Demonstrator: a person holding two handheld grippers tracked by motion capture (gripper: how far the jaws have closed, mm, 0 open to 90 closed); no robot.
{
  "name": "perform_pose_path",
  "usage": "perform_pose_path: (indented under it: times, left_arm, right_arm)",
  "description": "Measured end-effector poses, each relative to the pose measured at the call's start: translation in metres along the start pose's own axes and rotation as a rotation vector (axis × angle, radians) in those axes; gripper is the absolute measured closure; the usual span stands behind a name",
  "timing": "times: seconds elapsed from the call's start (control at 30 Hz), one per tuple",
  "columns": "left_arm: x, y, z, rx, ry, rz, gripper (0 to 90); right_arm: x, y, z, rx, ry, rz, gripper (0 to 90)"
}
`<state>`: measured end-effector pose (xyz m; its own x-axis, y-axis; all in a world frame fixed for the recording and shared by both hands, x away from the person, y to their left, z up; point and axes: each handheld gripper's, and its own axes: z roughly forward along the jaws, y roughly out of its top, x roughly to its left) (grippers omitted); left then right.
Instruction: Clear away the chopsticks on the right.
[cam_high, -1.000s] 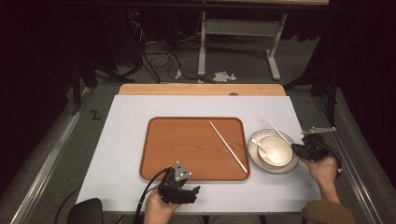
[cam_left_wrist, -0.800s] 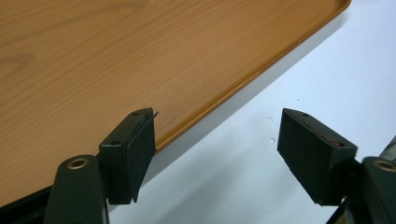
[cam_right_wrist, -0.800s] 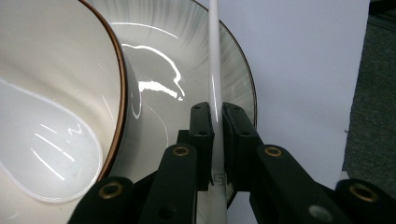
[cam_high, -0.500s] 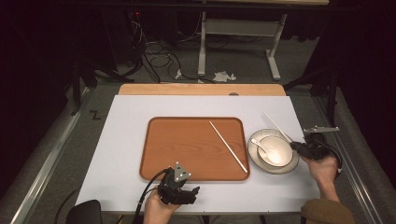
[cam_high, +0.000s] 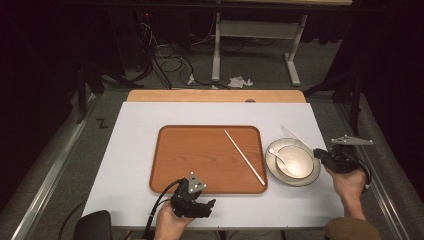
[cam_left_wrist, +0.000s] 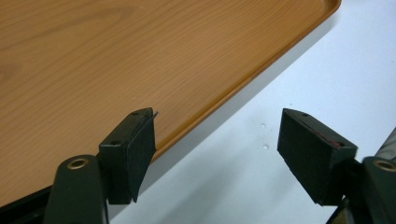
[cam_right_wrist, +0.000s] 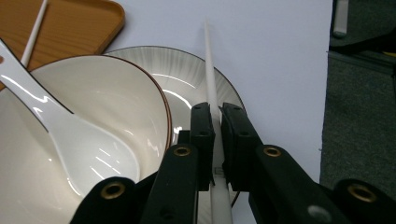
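- The right gripper (cam_right_wrist: 215, 122) has its jaws clamped on a white chopstick (cam_right_wrist: 208, 65), gripping it toward the near end. The stick's long axis runs straight ahead of the jaws, out over the plate (cam_right_wrist: 196, 79) rim toward the bare white table (cam_high: 140, 150).
- The second chopstick (cam_high: 244, 156) lies slantwise on the wooden tray (cam_high: 200, 150), its near tip at the tray's right front corner — left of the right gripper, past the bowl (cam_high: 295, 161) and the spoon (cam_high: 280, 156) resting in it.
- The right hand is far nearer both sticks; my guess is that the held stick joins its mate on the tray.
- The left gripper (cam_left_wrist: 217, 144) rests by the tray's front edge — jaws apart, holding nothing.
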<state>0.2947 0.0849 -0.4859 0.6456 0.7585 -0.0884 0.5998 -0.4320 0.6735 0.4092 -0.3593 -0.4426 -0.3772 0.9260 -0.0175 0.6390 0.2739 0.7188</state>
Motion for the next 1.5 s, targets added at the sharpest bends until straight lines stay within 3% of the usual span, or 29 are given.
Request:
perform_pose_path:
  times: [0.33, 0.8, 0.97, 1.37, 1.5]
  left_arm:
    - [-0.002, 0.008, 0.008, 0.013, -0.033, 0.035, 27.6]
    - [-0.004, 0.018, 0.017, 0.011, -0.062, 0.060, 27.8]
    - [-0.004, 0.021, 0.020, 0.015, -0.072, 0.072, 27.8]
    - [-0.006, 0.025, 0.024, 0.014, -0.084, 0.088, 27.8]
    - [-0.005, 0.025, 0.023, 0.009, -0.079, 0.087, 27.8]
  right_arm:
    - [0.017, -0.002, -0.026, -0.067, -0.012, -0.023, 84.5]
    - [0.056, -0.004, -0.055, -0.123, -0.001, -0.076, 84.5]
    - [0.072, -0.004, -0.060, -0.133, 0.020, -0.116, 84.5]
    - [0.105, -0.004, -0.062, -0.134, 0.092, -0.133, 84.5]
    - [0.117, -0.002, -0.057, -0.123, 0.106, -0.167, 84.5]
